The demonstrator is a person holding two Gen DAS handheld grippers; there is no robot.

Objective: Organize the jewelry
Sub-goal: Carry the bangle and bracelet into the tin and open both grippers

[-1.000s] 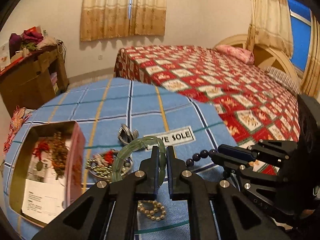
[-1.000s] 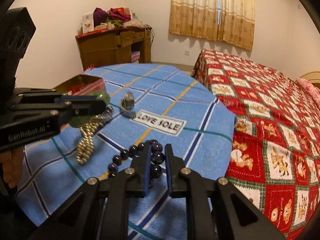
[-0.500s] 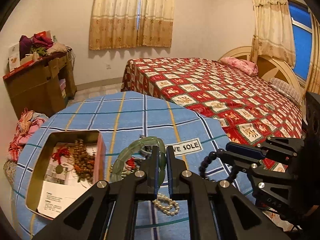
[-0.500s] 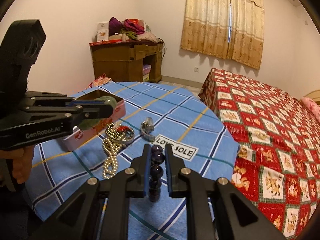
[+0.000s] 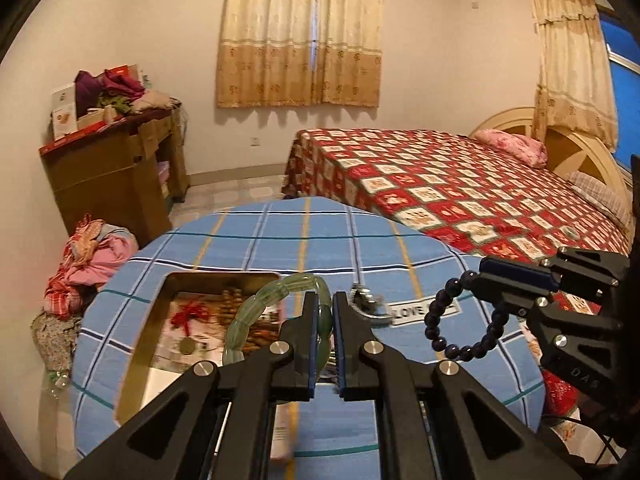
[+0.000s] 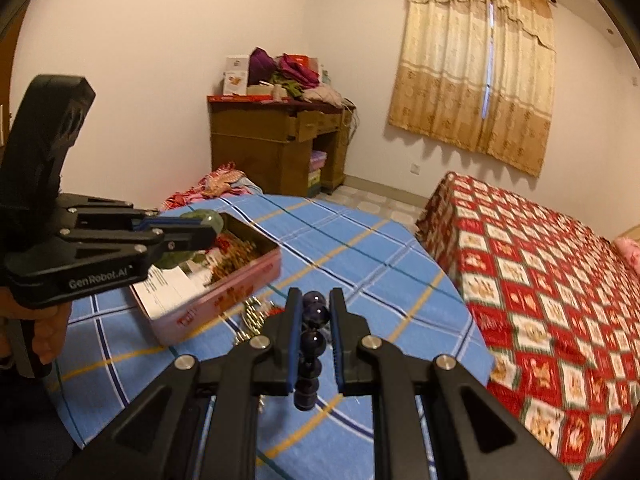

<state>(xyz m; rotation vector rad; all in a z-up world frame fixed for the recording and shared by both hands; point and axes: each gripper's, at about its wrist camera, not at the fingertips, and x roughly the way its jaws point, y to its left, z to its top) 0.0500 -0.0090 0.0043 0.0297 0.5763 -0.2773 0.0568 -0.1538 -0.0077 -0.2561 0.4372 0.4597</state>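
While the left gripper [image 5: 325,312] is clamped on a pale green bead bracelet [image 5: 256,312], the loop arcs up and to the left of its jaws, above the open tin [image 5: 160,300]. Its blue-lined fingers [image 5: 310,344] pinch the bracelet's right side. In the right wrist view the same gripper [image 6: 208,228] reaches in from the left over the tin's near corner, a hand [image 6: 48,332] gripping its handle.

To its right, the right gripper [image 5: 484,276] is closed on a dark purple bead bracelet [image 5: 460,320], which hangs as a loop clear of the counter [image 5: 360,240]. From its own camera the beads [image 6: 310,344] stand in a column between the jaws of the right gripper [image 6: 314,304].

Below both lies the round counter under a blue checked cloth. The pink-walled tin [image 6: 224,304] holds brown beads, something red and a printed paper. A gold bead strand [image 6: 252,316] lies just beside it, and a silver piece [image 5: 368,304] sits near a white label [image 5: 416,310].

Beyond the counter stands a bed with a red patterned cover [image 5: 460,184], a wooden cabinet [image 6: 280,148] piled with clothes, and tan curtains [image 5: 300,32] on the far wall.
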